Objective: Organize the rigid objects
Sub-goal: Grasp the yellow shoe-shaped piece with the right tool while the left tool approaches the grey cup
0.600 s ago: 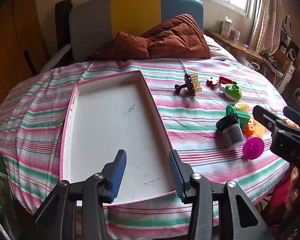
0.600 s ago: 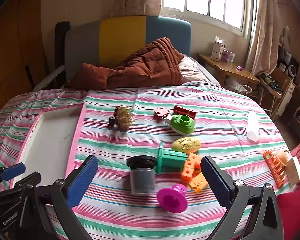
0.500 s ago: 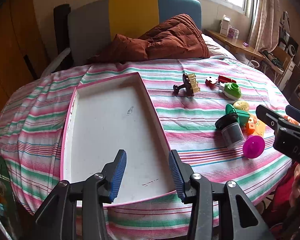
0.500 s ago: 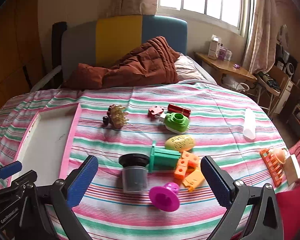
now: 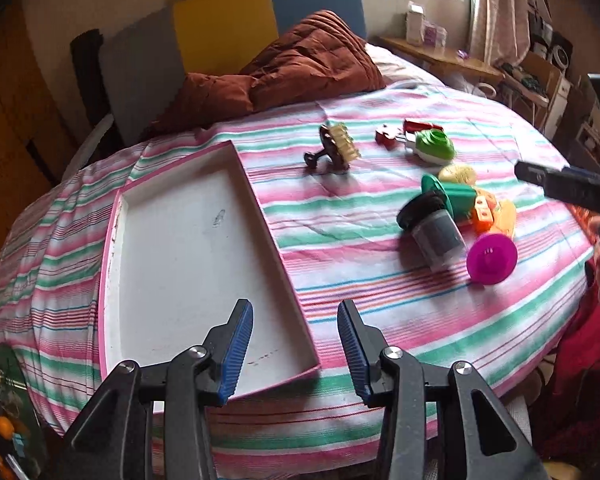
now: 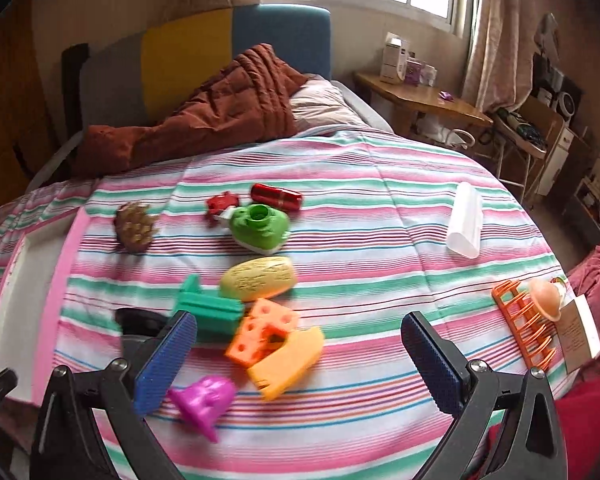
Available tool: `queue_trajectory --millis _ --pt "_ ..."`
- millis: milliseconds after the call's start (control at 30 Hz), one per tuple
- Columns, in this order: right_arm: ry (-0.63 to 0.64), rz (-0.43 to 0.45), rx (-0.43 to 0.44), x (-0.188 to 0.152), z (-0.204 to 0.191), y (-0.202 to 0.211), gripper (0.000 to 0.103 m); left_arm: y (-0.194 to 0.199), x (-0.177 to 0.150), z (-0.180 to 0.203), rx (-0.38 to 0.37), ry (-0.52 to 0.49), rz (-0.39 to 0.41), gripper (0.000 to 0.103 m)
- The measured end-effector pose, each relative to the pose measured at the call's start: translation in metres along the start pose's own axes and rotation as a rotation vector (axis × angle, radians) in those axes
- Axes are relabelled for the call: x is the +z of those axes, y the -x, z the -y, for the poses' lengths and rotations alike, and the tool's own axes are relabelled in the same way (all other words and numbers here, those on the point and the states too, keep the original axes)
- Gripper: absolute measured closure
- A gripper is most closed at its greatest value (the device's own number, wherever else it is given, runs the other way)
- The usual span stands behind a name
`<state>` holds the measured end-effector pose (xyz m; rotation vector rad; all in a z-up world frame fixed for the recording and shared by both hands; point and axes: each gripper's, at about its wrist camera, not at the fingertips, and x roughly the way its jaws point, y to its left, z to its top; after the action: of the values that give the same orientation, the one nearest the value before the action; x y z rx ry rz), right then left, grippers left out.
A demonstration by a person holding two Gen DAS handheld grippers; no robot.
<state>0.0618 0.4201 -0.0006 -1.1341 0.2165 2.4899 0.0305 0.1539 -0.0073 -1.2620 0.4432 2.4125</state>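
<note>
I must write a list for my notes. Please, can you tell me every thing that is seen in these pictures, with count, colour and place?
tray: one, white with pink rim, left on the striped cover
brush toy: one, brown, beside tray
green toy: one, middle
red pieces: two, behind green toy
yellow corn: one, centre
teal block: one, near corn
cheese pieces: two, orange and yellow, front
dark jar: one, lying
magenta piece: one, front
white tube: one, right
orange rack: one, right edge
left gripper: open
right gripper: open, above toys

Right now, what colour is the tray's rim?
Pink, around a white inside; the tray shows best in the left wrist view.
</note>
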Motion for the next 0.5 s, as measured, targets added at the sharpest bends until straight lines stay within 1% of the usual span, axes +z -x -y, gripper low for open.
queue_trajectory --millis 167,267,333,400,500 --pt "-0.037 0.007 0.058 -0.008 0.016 -0.01 0.0 -0.002 0.003 0.022 -0.052 -0.047 0.0 0.059" --pt "-0.021 -0.033 0.046 -0.014 0.015 -0.02 0.001 -0.005 0.006 0.035 -0.059 -0.063 -0.008 0.059" --pt "-0.007 -0.054 0.036 -0.015 0.014 -0.025 0.007 -0.009 0.01 0.043 -0.07 -0.066 -0.011 0.059" --pt "-0.006 -0.078 0.022 -0.017 0.014 -0.029 0.008 -0.014 0.015 0.05 -0.08 -0.062 -0.014 0.059" --pt "-0.048 -0.114 0.054 -0.018 0.017 -0.038 0.009 -0.02 0.024 0.059 -0.089 -0.048 -0.007 0.059"
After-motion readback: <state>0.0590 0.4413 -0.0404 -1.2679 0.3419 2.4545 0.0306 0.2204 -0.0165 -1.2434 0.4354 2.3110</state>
